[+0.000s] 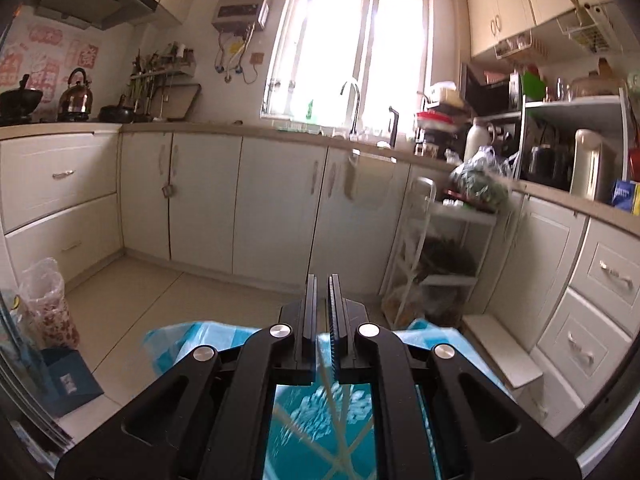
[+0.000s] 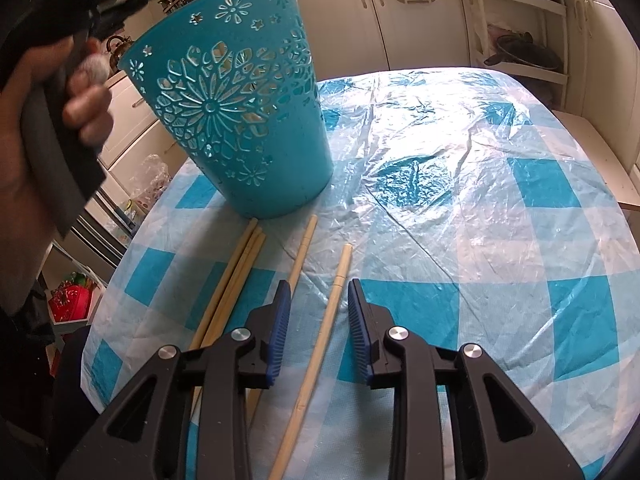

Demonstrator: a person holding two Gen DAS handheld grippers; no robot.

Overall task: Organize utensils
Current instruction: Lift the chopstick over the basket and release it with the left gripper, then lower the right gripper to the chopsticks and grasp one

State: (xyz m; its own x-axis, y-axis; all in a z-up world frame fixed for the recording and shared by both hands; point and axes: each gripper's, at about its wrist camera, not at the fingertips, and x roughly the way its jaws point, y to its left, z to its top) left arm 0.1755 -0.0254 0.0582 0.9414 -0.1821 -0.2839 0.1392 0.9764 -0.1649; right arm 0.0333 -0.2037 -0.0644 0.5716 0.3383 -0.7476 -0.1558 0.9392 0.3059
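While the basket [image 2: 236, 120] is gripped at its rim by the left claw [image 1: 322, 280], narrow on the thin wall, it stands tilted on the bench [image 2: 480, 200]; it could be tipped if pulled. Chopsticks [image 2: 236, 280] lie below it. One chopstick [image 2: 320, 344] lies between the wide-open right claw [image 2: 319, 292]; it could be rolled away if clamped off-centre.
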